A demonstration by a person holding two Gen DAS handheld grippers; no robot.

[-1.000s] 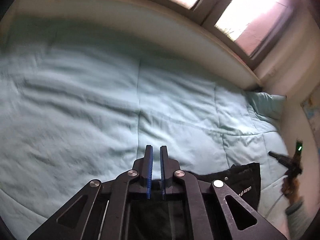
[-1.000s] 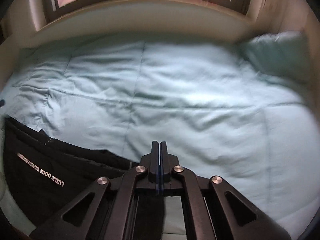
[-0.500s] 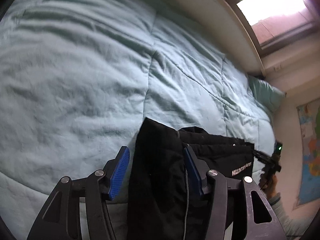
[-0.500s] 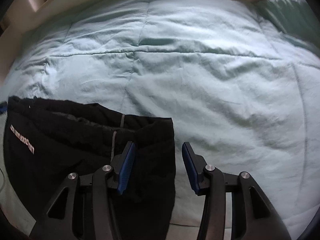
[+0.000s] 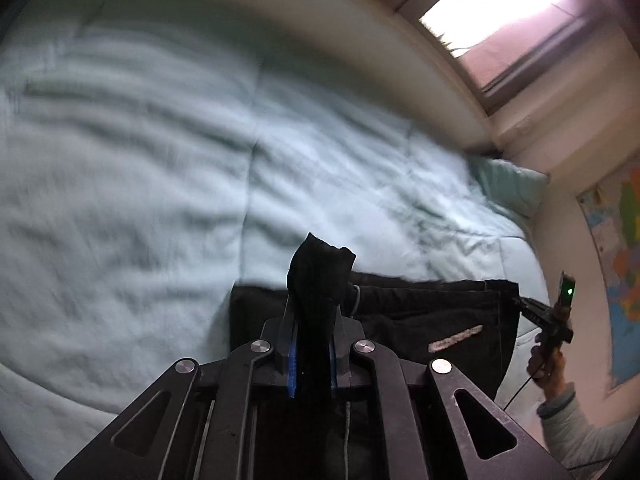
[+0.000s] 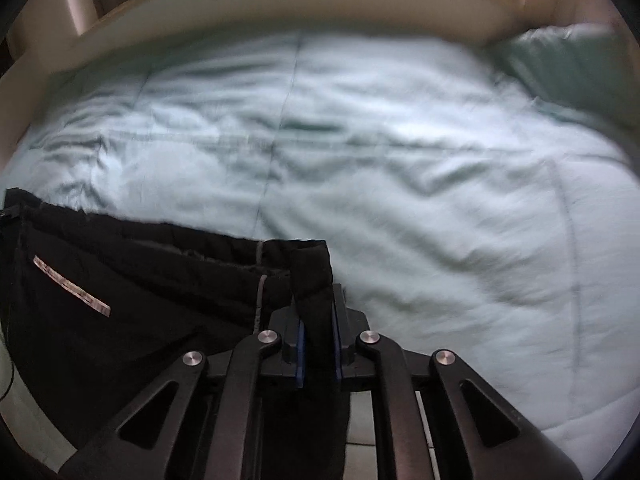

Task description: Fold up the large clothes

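A black garment (image 5: 420, 320) with a white logo strip (image 5: 454, 338) lies at the near edge of the bed. My left gripper (image 5: 314, 308) has its jaws closing on one corner of the garment. The pads press the fabric, and a bunch of it sticks up past the fingertips. In the right wrist view my right gripper (image 6: 318, 304) is closing the same way on the other corner of the garment (image 6: 120, 292), with fabric pinched between its blue pads. The left wrist view shows the right gripper (image 5: 524, 304) held in a hand at the garment's far end.
A pale teal quilt (image 5: 140, 160) covers the bed (image 6: 400, 160). A matching pillow (image 5: 508, 184) lies at the far corner (image 6: 568, 64). A cream ledge and bright windows (image 5: 500, 12) lie beyond the bed. A map (image 5: 624, 260) hangs on the right wall. A grey sleeve (image 5: 576, 432) is at the lower right.
Both grippers were shut and empty a second ago, then stood open over the garment's corners. Now both have closed on the fabric and tilted up, and the edge hangs taut between them.
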